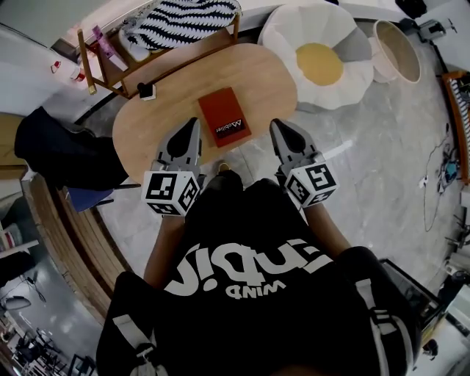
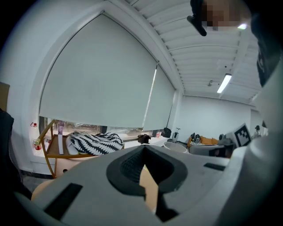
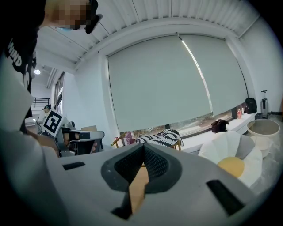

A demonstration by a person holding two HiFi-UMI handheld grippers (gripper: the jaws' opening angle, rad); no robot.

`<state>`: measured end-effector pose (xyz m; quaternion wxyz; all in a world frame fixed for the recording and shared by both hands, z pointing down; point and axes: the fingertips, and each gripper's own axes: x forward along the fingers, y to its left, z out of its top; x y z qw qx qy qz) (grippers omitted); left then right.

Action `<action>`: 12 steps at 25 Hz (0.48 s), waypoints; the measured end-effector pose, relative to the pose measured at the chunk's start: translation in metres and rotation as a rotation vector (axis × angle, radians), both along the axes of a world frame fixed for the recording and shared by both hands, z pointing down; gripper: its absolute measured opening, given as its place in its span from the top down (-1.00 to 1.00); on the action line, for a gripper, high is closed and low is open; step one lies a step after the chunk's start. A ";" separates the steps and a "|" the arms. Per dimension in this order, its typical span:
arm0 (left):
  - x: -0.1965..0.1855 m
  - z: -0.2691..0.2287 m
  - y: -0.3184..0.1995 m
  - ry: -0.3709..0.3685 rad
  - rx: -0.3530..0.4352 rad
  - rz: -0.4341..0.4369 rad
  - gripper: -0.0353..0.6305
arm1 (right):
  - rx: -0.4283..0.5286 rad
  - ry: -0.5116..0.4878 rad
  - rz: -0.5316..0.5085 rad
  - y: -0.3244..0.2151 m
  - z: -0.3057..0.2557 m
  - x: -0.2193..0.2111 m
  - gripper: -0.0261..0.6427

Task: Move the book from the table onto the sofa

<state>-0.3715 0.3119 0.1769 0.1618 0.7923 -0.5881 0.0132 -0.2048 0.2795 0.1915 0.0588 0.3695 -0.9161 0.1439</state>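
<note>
A red book [image 1: 224, 116] with a dark strip along its near edge lies flat on the oval wooden table [image 1: 161, 125], near the table's middle. My left gripper [image 1: 194, 123] is over the table's near edge, just left of the book, with its jaws shut and empty. My right gripper [image 1: 277, 125] is to the right of the book, past the table's rim, also shut and empty. In the left gripper view the left gripper [image 2: 143, 148] points level; the book is hidden. The right gripper [image 3: 143, 146] does the same. A white egg-shaped sofa [image 1: 323, 59] with a yellow centre sits beyond the table, at the right.
A wooden rack with a zebra-striped cushion [image 1: 180, 22] stands behind the table. A small black-and-white object [image 1: 147, 90] rests on the table's far left. A pale round basket [image 1: 396, 48] is right of the sofa, and dark clothing [image 1: 62, 150] lies at the left.
</note>
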 end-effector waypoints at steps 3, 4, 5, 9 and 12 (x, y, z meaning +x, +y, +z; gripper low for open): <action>-0.007 -0.002 -0.011 -0.003 -0.003 -0.003 0.88 | -0.005 0.001 -0.002 -0.011 0.000 -0.006 0.92; -0.009 -0.002 -0.014 -0.004 -0.003 -0.007 0.88 | -0.004 0.001 -0.005 -0.014 -0.001 -0.008 0.93; -0.010 -0.003 -0.016 -0.004 -0.004 -0.011 0.88 | -0.002 0.001 -0.008 -0.018 -0.002 -0.009 0.93; -0.009 -0.004 -0.025 -0.001 -0.010 -0.030 0.88 | 0.000 0.000 -0.025 -0.033 -0.008 -0.008 0.93; -0.010 -0.005 -0.033 0.001 -0.011 -0.057 0.88 | -0.002 0.005 -0.054 -0.045 -0.009 -0.010 0.93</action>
